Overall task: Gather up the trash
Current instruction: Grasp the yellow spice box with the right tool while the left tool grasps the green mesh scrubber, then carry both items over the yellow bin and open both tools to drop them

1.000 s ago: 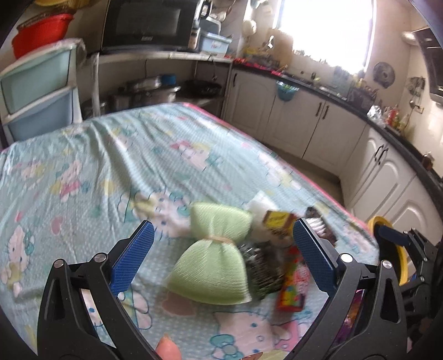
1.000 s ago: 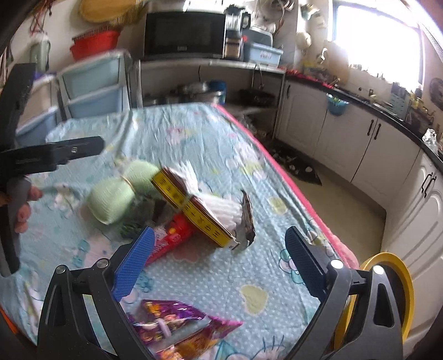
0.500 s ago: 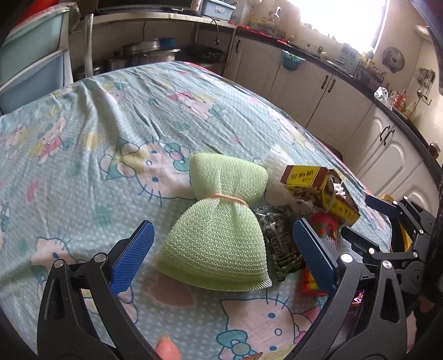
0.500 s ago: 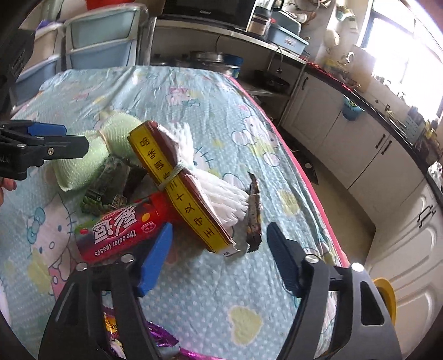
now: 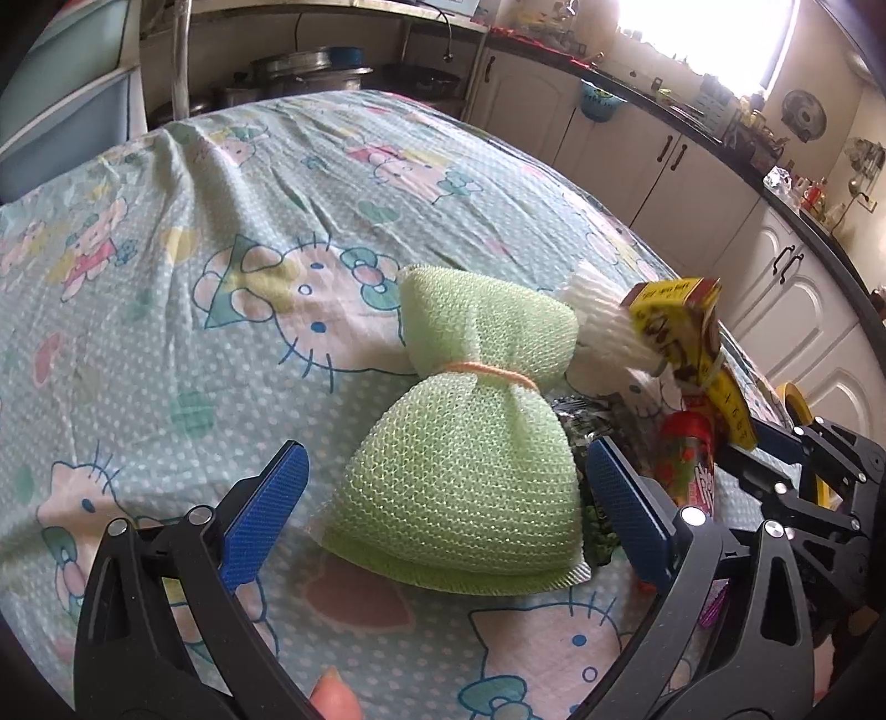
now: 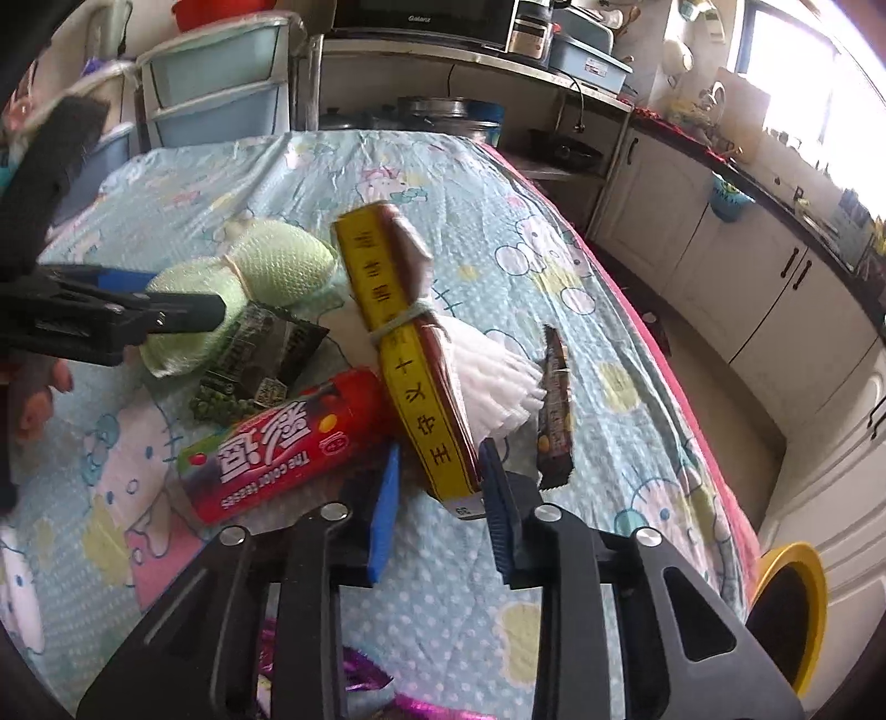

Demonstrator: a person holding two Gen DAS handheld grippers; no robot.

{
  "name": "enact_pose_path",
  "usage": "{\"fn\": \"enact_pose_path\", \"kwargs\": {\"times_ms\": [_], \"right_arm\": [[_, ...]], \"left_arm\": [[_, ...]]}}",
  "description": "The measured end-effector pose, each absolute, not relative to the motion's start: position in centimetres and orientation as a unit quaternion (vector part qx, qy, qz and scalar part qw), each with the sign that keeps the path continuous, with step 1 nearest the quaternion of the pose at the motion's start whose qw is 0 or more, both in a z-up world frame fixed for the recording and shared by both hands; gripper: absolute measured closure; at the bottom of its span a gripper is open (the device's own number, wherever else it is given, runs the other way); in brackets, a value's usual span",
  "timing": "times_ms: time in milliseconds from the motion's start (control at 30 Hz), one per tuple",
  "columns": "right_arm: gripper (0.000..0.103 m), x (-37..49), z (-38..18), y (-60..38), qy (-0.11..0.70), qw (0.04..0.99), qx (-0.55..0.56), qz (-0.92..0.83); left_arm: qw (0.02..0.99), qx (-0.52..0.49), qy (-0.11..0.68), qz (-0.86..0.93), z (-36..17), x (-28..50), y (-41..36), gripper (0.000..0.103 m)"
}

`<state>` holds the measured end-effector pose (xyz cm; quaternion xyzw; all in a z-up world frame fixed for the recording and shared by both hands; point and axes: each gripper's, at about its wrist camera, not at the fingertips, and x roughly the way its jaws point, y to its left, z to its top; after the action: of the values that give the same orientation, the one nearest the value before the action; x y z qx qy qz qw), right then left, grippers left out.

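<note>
Right gripper (image 6: 437, 487), nearest at 6 o'clock in the right wrist view: jaws just closing, now narrow, blue pads flanking the near end of the yellow box (image 6: 410, 365); contact looks likely on both sides, firm pinch not certain. Purple wrapper (image 6: 354, 681) below the pads, at the bottom edge.

Left gripper (image 5: 443, 515), left wrist view: jaws wide, straddling the near half of the green mesh pouch (image 5: 470, 443), pads apart from it. A fingertip (image 5: 332, 692) at 6 o'clock.

Step judged: grasp phase of trash pickup, both hands at the pile on the cartoon-print cloth (image 5: 221, 249). Next move, by judgement: finish the squeeze on the box, close left jaws on the pouch, lift both clear. Box bound by a band to white foam netting (image 6: 493, 382), likely to come along.

Beyond, at 9–10 o'clock of the box: red candy tube (image 6: 282, 443), printed "The color tastes" plus large Chinese characters. Dark snack packet (image 6: 260, 360), print unreadable. Brown wrapper (image 6: 556, 404) at 3 o'clock. Box side: Chinese characters only.

Far, 12 o'clock: microwave (image 6: 426, 19) marked "Galanz". Yellow-rimmed bin (image 6: 786, 603) at 4 o'clock, beside the table.
</note>
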<state>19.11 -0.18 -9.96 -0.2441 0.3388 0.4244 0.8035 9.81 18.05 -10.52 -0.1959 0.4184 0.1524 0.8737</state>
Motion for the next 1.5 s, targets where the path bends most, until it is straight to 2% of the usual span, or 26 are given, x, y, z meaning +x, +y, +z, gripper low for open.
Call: {"fn": "enact_pose_path", "kwargs": {"times_ms": [67, 133, 200, 500, 867, 1500], "right_arm": [[0.079, 18.9, -9.6, -0.5, 0.339, 0.806, -0.233, 0.426], [0.08, 18.7, -9.2, -0.9, 0.34, 0.806, -0.218, 0.433], [0.08, 18.3, -9.0, -1.2, 0.34, 0.806, -0.21, 0.437], [0.081, 16.5, -7.9, -2.7, 0.333, 0.811, -0.178, 0.447], [0.081, 16.1, -6.6, -6.6, 0.334, 0.831, -0.131, 0.425], [0.081, 16.8, -4.0, -13.7, 0.326, 0.869, -0.062, 0.367]], "left_arm": [[0.872, -0.199, 0.42, 0.151, -10.7, 9.8, 18.1, 0.011], [0.871, -0.196, 0.424, 0.152, -10.8, 9.7, 18.1, 0.017], [0.871, -0.193, 0.426, 0.15, -10.8, 9.6, 18.0, 0.028], [0.871, -0.202, 0.426, 0.139, -10.4, 8.7, 18.3, 0.044], [0.887, -0.205, 0.393, 0.127, -7.4, 7.7, 17.5, 0.046], [0.925, -0.15, 0.347, 0.032, -2.2, 9.7, 8.5, 0.046]]}}
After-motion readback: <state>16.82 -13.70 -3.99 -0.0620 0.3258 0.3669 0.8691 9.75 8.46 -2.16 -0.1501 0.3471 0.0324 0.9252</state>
